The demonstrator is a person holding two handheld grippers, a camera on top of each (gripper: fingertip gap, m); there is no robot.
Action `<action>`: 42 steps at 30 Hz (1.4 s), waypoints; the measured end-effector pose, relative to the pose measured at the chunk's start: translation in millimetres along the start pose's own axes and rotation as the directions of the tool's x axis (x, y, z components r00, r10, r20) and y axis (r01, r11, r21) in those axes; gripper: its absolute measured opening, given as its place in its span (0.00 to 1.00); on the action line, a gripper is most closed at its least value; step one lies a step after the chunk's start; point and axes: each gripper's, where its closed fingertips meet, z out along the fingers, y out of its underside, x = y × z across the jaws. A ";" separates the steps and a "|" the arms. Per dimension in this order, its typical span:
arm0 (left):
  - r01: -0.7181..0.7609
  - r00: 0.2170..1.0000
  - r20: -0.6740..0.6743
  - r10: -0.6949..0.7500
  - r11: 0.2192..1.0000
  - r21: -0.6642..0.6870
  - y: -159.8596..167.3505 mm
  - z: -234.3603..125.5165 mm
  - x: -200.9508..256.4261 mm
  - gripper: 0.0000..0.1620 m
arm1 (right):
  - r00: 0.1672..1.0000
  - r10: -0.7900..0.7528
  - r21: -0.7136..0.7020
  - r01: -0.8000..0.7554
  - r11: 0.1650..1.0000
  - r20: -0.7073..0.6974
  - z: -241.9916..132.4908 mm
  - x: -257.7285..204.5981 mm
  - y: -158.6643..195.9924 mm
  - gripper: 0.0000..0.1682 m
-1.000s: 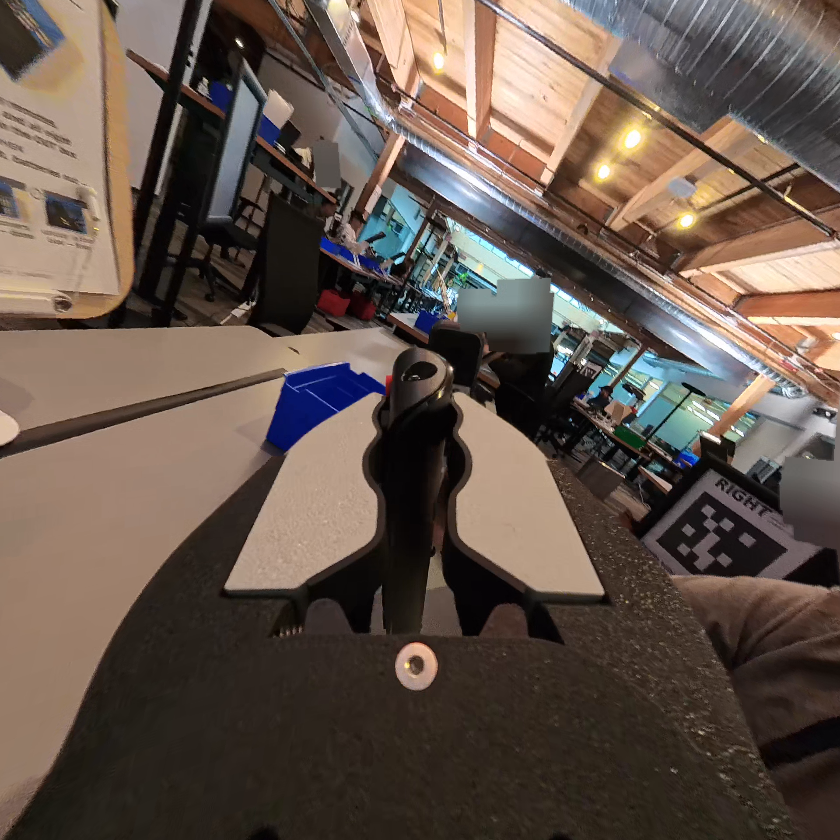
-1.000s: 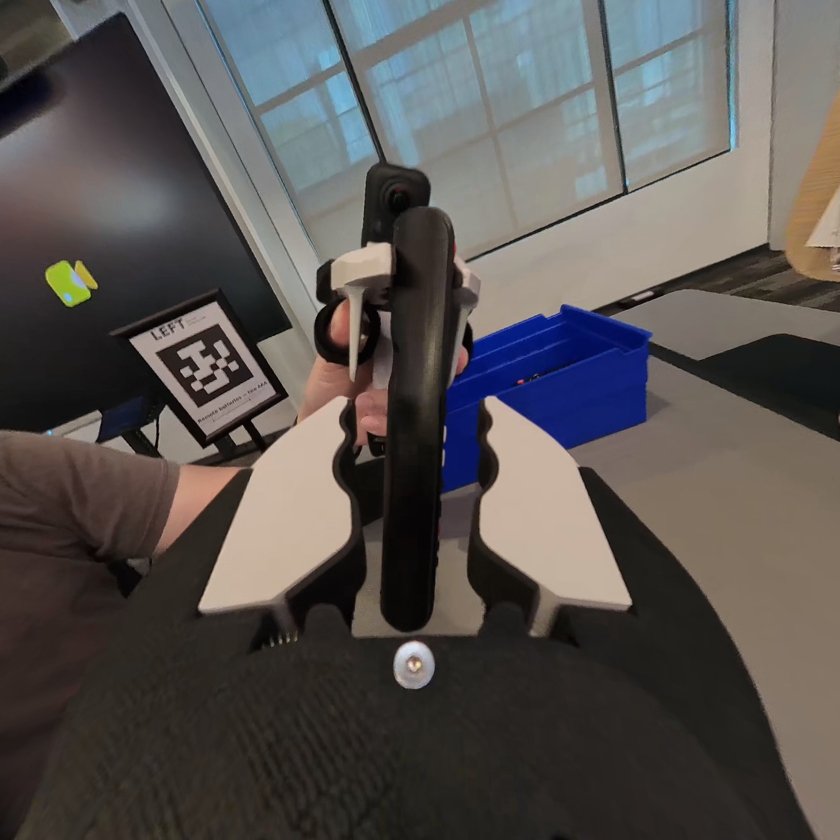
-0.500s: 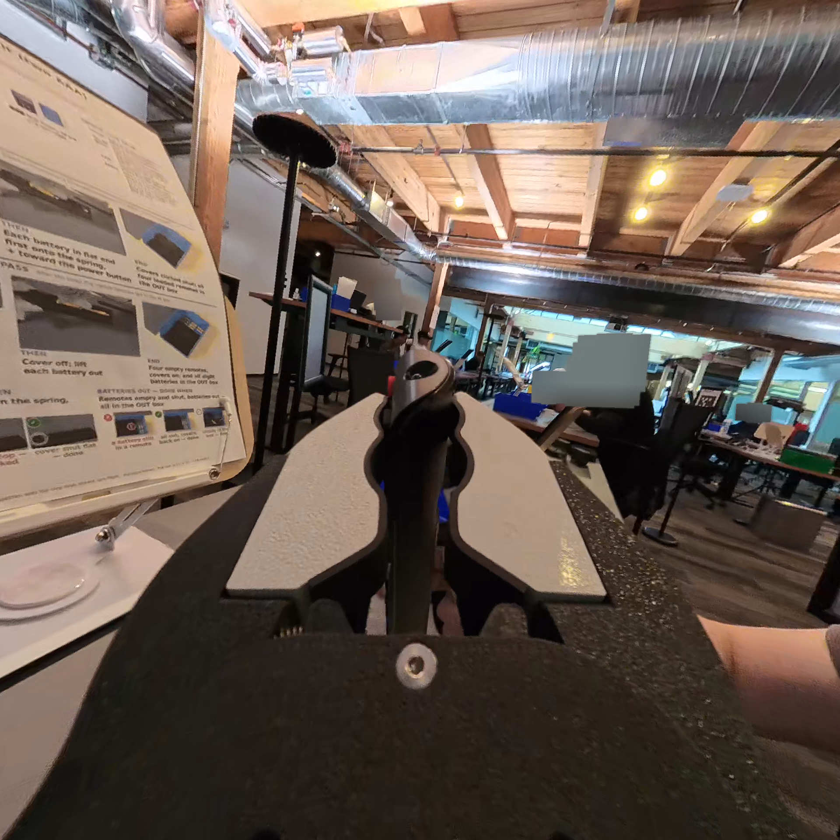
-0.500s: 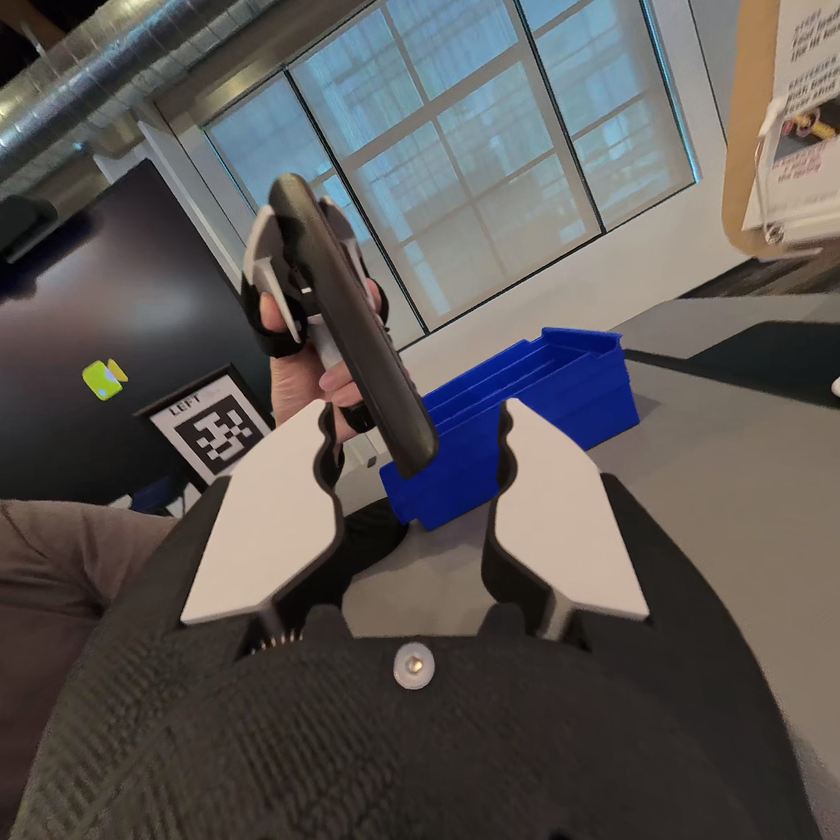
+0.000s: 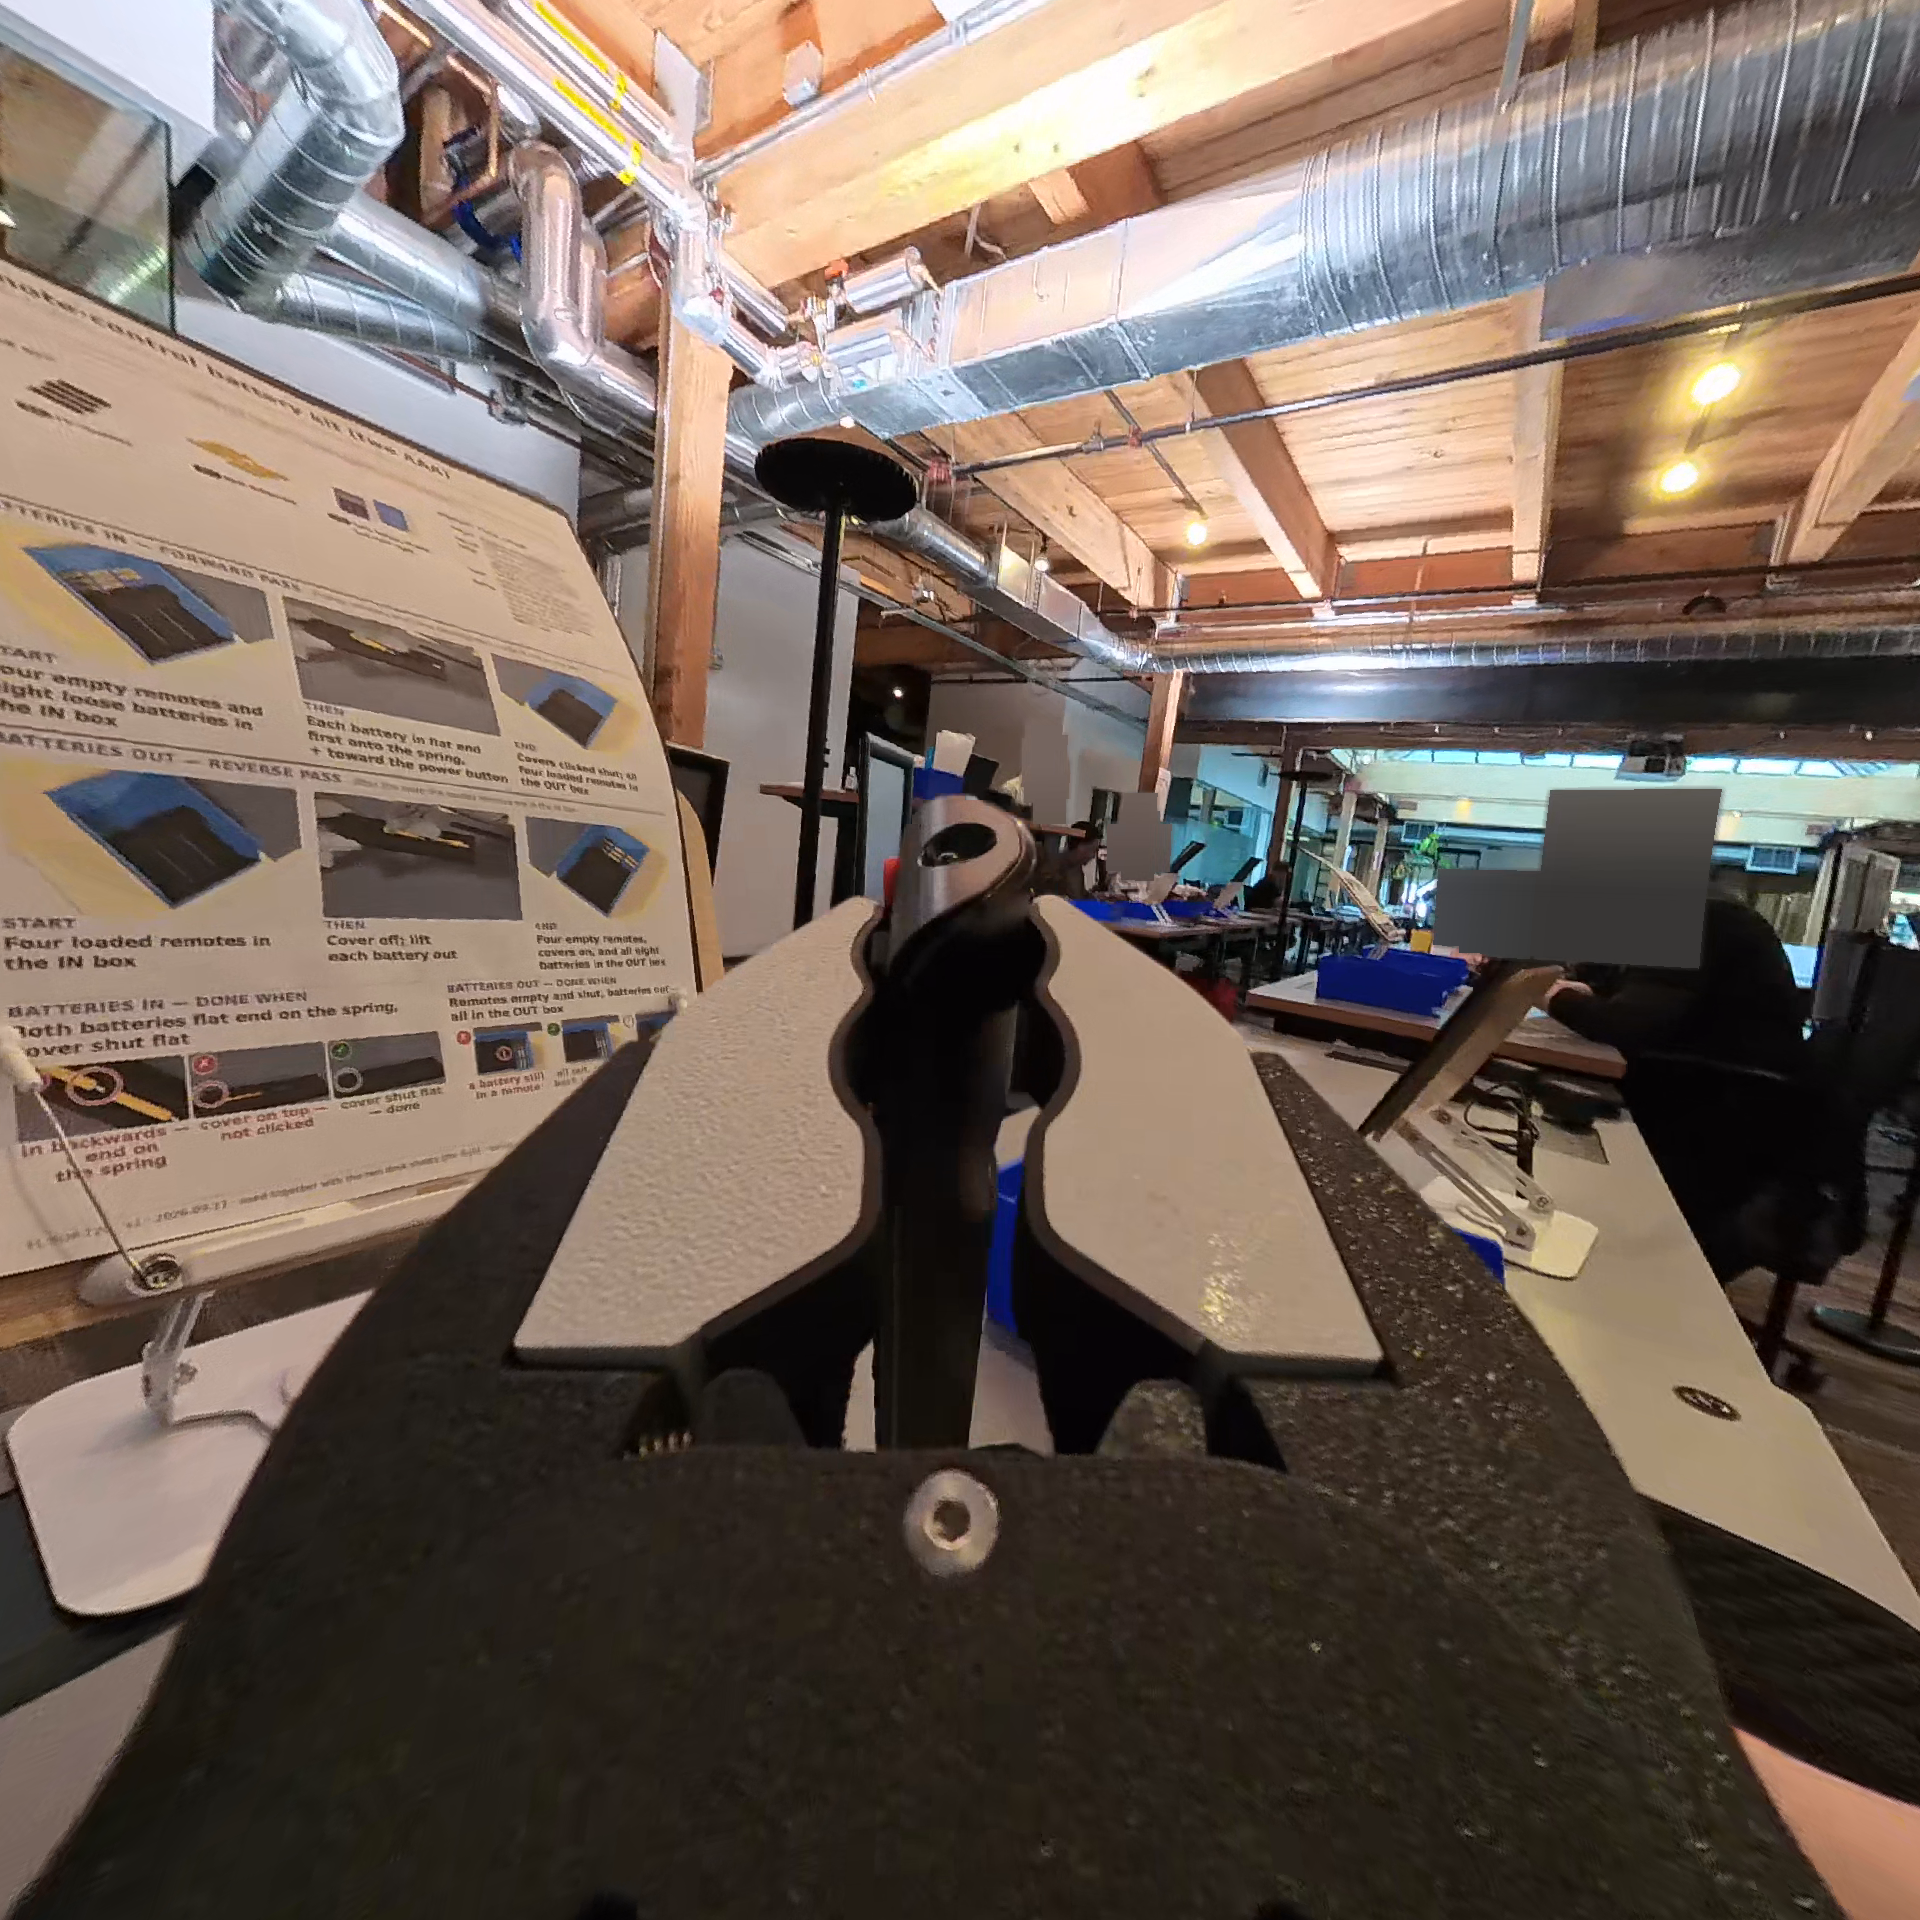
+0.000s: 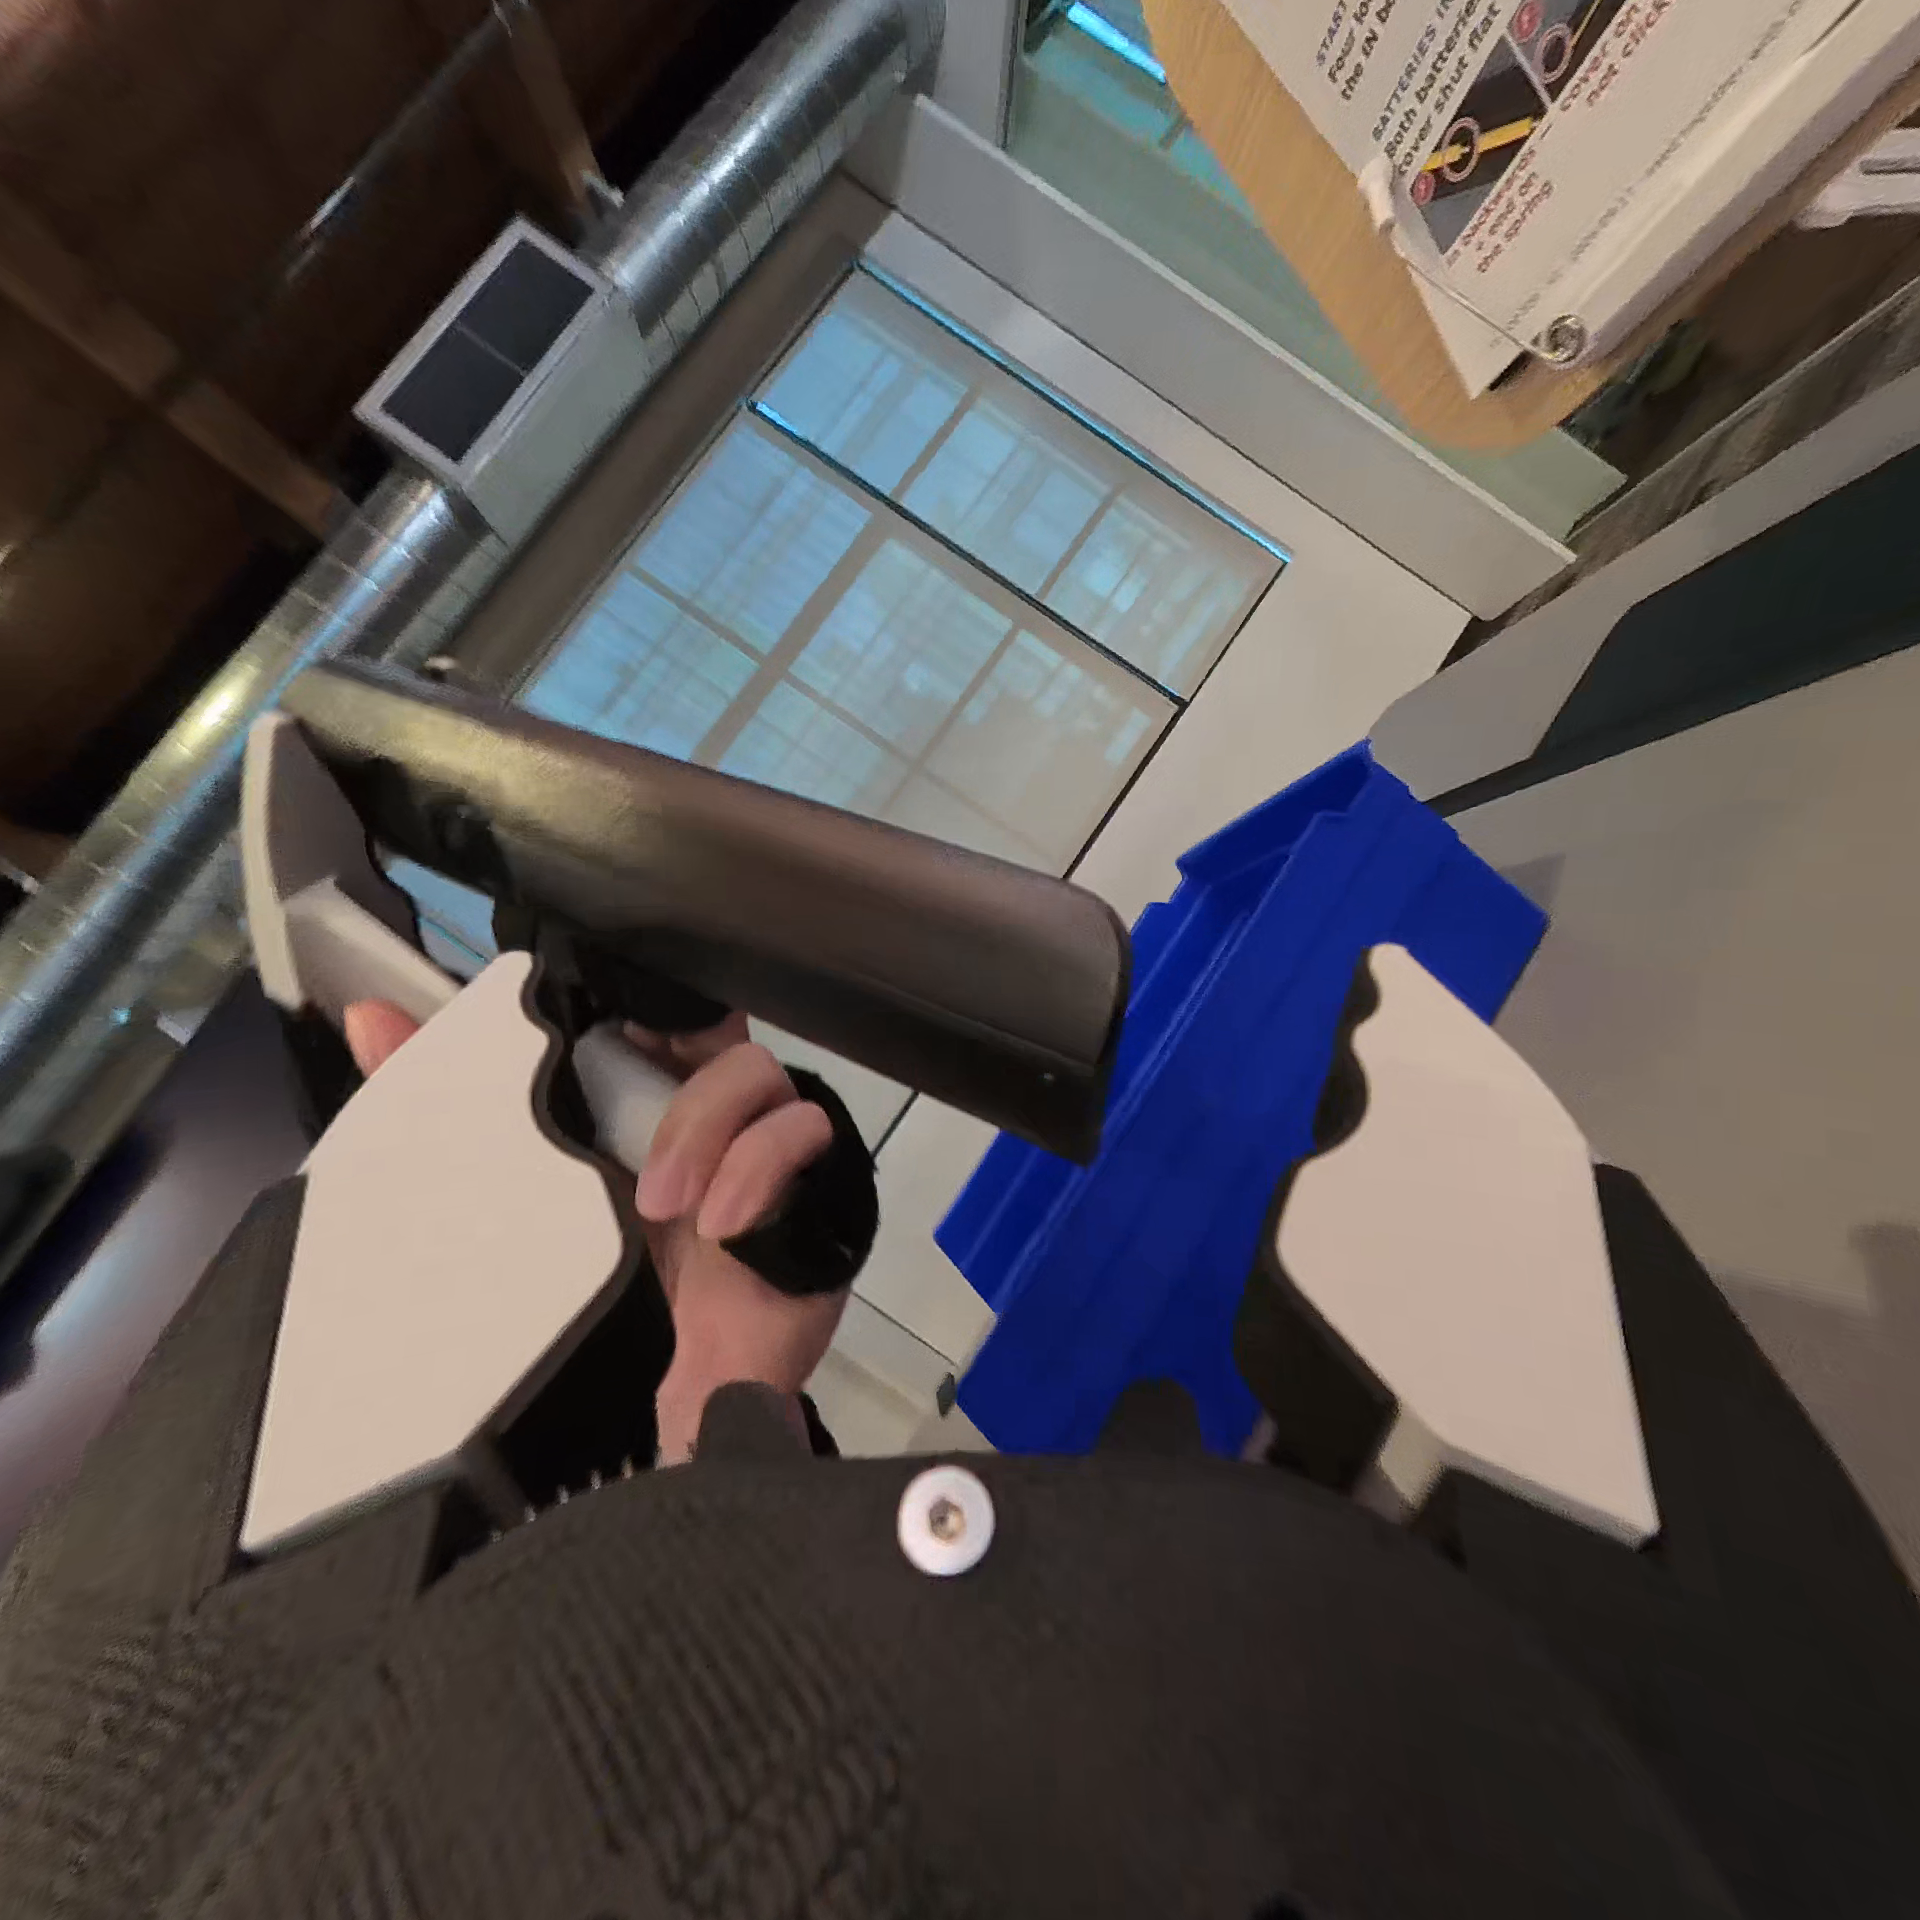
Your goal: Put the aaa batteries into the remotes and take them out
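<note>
My left gripper (image 5: 956, 935) is shut on a black remote (image 5: 940, 1091), held edge-on between the grey pads and lifted above the table. In the right wrist view the same remote (image 6: 727, 883) sticks out from the left gripper's white finger (image 6: 312, 935), with a hand (image 6: 727, 1174) on the handle. My right gripper (image 6: 951, 977) is open and empty, its jaws wide apart, with the remote's free end just beyond them. A blue bin (image 6: 1247, 1039) stands on the grey table (image 6: 1714, 1039) behind the remote. No batteries show.
An instruction board on a stand (image 5: 312, 831) is close on the left; it also shows in the right wrist view (image 6: 1558, 156). Part of the blue bin (image 5: 1003, 1247) shows behind the left fingers. Another stand (image 5: 1455, 1091) sits on the table to the right.
My right gripper opened and let go of the remote, then drew back and rolled. My left gripper kept hold of the remote and swung left toward the instruction board.
</note>
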 end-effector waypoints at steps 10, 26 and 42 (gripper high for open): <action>0.127 0.991 -0.049 -0.122 0.984 0.126 -8.6 -5.8 3.7 0.15 | 0.990 -0.122 0.087 0.129 0.988 -0.077 8.8 -22.0 -18.6 0.82; 0.348 0.932 -0.162 -0.323 0.925 0.155 -8.7 -6.7 -3.4 0.16 | 0.948 -0.269 0.104 0.289 0.952 -0.168 4.1 -21.6 -33.0 0.79; 0.382 0.916 -0.205 -0.346 0.908 0.175 -19.3 -10.1 -1.6 0.16 | 0.915 -0.373 0.079 0.387 0.919 -0.155 4.6 -37.1 -42.0 0.75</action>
